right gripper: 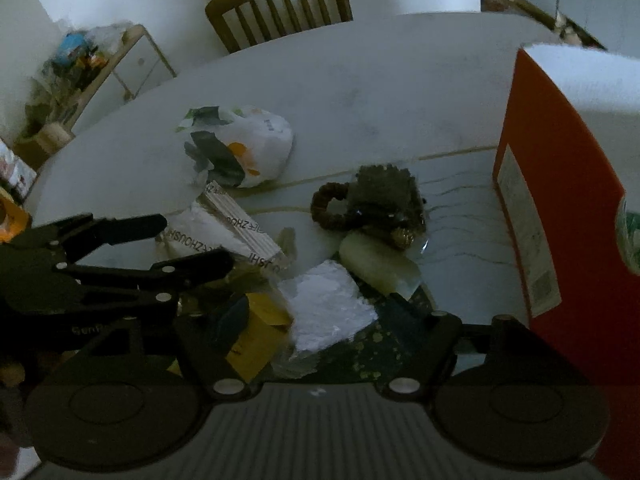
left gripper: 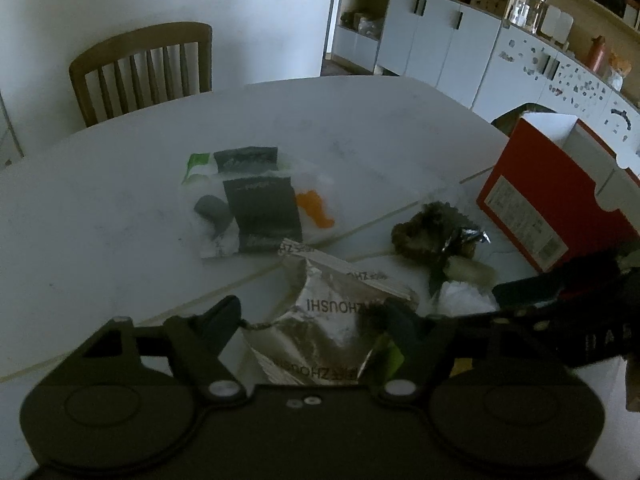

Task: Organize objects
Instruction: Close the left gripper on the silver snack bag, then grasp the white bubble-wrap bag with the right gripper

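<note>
The red box (right gripper: 560, 208) is cut off by the right edge.

A wooden slat-backed chair (left gripper: 146, 68) is seen beyond the far edge of the bench (left gripper: 100, 208), well ahead of the fingers and to their left. White cabinets (left gripper: 436, 40) with dark handles are set further back, ahead and to the right, with cluttered open shelves (left gripper: 560, 8) above them. In the right wrist view, a low cluttered rack (right gripper: 92, 68) is seen far ahead to the left.

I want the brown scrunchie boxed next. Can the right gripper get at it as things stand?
Probably yes: the brown scrunchie lies uncovered ahead of the right gripper, though white packet sits between its fingers.
</note>
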### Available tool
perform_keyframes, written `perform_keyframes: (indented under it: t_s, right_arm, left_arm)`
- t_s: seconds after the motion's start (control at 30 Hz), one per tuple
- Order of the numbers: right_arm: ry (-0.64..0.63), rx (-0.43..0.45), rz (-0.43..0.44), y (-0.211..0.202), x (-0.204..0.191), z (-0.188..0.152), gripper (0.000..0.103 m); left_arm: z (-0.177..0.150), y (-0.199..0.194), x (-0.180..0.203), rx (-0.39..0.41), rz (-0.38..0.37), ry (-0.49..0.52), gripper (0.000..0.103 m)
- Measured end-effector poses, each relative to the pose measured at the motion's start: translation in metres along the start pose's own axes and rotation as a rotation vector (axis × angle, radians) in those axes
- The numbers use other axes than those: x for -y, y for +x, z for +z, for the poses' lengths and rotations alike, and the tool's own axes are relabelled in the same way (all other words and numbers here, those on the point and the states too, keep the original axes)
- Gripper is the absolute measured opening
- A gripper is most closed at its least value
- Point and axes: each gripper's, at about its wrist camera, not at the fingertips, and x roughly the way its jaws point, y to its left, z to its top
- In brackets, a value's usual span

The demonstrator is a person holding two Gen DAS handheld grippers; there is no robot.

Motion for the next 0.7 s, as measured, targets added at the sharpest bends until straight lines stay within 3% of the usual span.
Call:
perform_keyframes:
  t_s: [0.37,0.5,0.7]
  right_arm:
    - [0.060,0.004,0.017,-0.002,0.008,-0.001,0.063]
    - [0.087,0.010,0.015,-0.002,0.013,-0.003,0.050]
    - [0.081,0.006,0.014,0.001,0.014,-0.002,0.040]
  left_arm:
    - [0.000,-0.001,0.001,0.001,-0.042,-0.023,0.053]
    - [0.000,-0.001,0.001,0.005,-0.038,-0.033,0.047]
    - [0.001,-0.003,0.000,0.002,-0.031,-0.060,0.043]
